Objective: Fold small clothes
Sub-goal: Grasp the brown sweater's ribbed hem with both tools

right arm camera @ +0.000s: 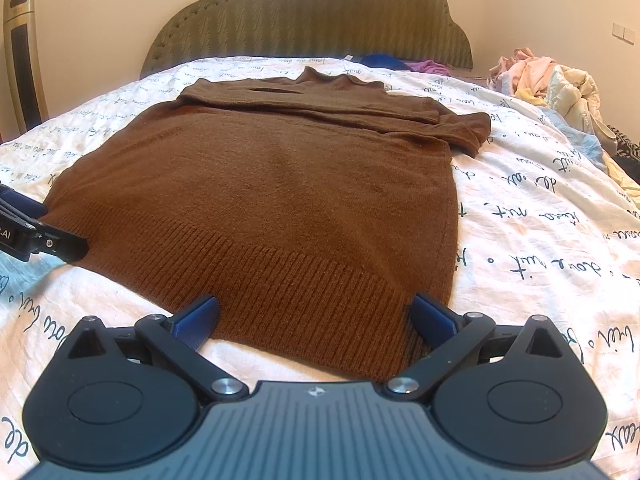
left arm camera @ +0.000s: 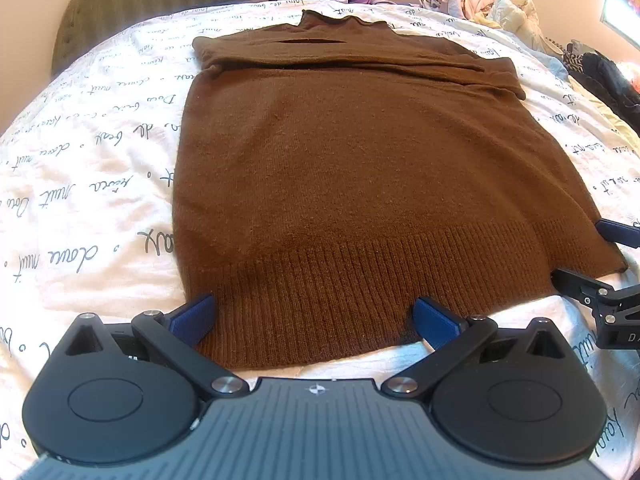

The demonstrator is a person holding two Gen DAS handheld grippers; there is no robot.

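Left gripper and right gripper spread wide, holding nothing, straddling ribbed hem of brown sweater flat on bed. Risk: pinching top layer only, or bedsheet; sleeves unfolding.

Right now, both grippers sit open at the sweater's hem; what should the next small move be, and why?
Probably close both on the ribbed hem. The left gripper and right gripper straddle the brown sweater at its near corners, sleeves already folded across the top, so lifting the hem toward the collar looks next.
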